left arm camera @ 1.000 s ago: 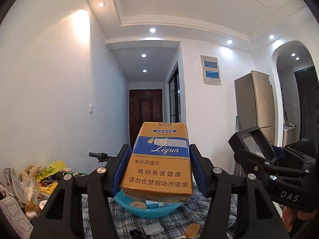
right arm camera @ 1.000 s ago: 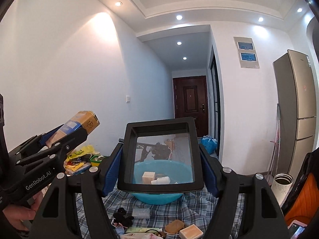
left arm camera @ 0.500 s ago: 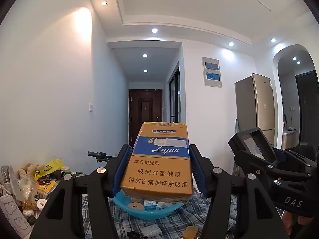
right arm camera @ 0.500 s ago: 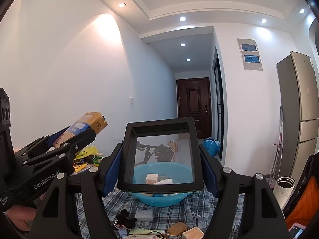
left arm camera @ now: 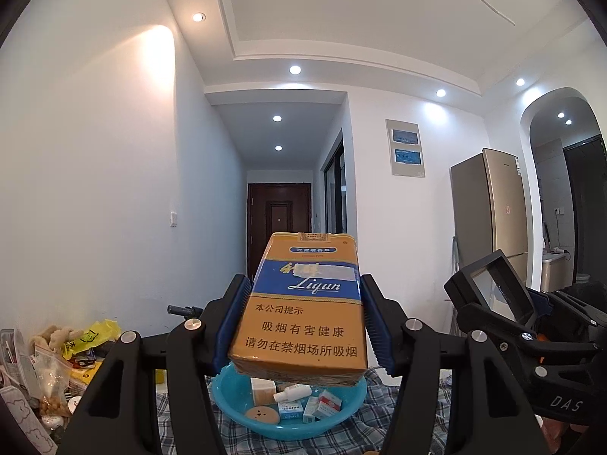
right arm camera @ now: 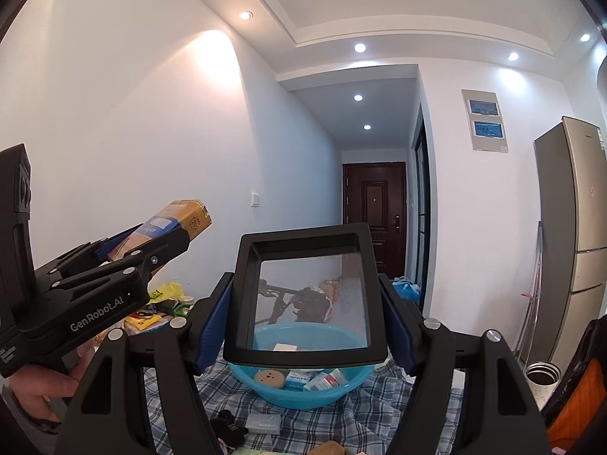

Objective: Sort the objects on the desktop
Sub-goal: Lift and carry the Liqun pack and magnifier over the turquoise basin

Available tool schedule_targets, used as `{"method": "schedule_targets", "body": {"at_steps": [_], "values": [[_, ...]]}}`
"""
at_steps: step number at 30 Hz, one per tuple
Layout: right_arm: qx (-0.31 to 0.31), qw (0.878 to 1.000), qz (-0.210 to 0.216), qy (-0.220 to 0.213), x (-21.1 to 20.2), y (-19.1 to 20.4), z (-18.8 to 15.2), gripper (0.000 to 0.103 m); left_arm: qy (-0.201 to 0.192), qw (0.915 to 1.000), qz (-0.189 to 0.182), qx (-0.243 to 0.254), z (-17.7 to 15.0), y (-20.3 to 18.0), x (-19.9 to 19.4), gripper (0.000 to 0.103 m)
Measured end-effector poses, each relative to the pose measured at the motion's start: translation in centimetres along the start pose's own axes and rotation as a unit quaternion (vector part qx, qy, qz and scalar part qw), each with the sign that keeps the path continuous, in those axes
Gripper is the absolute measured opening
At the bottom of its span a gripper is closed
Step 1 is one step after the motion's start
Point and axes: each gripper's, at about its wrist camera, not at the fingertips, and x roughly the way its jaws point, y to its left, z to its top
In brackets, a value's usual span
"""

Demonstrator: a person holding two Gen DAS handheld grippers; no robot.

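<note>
We have the left gripper (left arm camera: 303, 326) pinching a Liqun cigarette carton (left arm camera: 303, 303) between its jaws, right gripper (right arm camera: 303, 303) clamped on a black-framed magnifier (right arm camera: 303, 292). Blue basin (left arm camera: 288, 413) sits below both jaws on the checked cloth (right arm camera: 341, 421).

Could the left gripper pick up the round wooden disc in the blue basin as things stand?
Probably not. The left gripper is shut on a cigarette carton and held above the blue basin, so it would have to release that before taking the round wooden disc.

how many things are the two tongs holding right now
2. The left tongs clamp the cigarette carton; the right tongs clamp the black-framed clear case.
</note>
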Motion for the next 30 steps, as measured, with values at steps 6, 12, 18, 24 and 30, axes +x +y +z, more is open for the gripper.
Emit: {"method": "schedule_targets", "body": {"at_steps": [6,12,18,24,30], "values": [[-0.013,1.0,-0.017,-0.003,2.6,-0.3,0.8,0.069,-0.006,0.9999,0.004,0.009,0.1,-0.1,2.4,0.061],[0.007,1.0,-0.004,-0.024,5.6,-0.8,2.4,0.069,-0.011,0.9996,0.024,0.012,0.2,0.1,6.4,0.061],[0.018,0.999,-0.002,-0.034,8.6,-1.0,3.0,0.069,-0.02,0.9994,0.026,-0.012,1.4,1.3,10.0,0.061],[0.046,0.998,0.006,-0.045,11.7,-2.1,2.6,0.069,-0.057,0.9955,0.075,-0.011,1.2,3.0,11.4,0.061],[0.055,0.998,-0.004,-0.026,14.9,-3.0,1.2,0.069,-0.038,0.9968,0.062,-0.035,-0.4,4.8,13.7,0.061]]}}
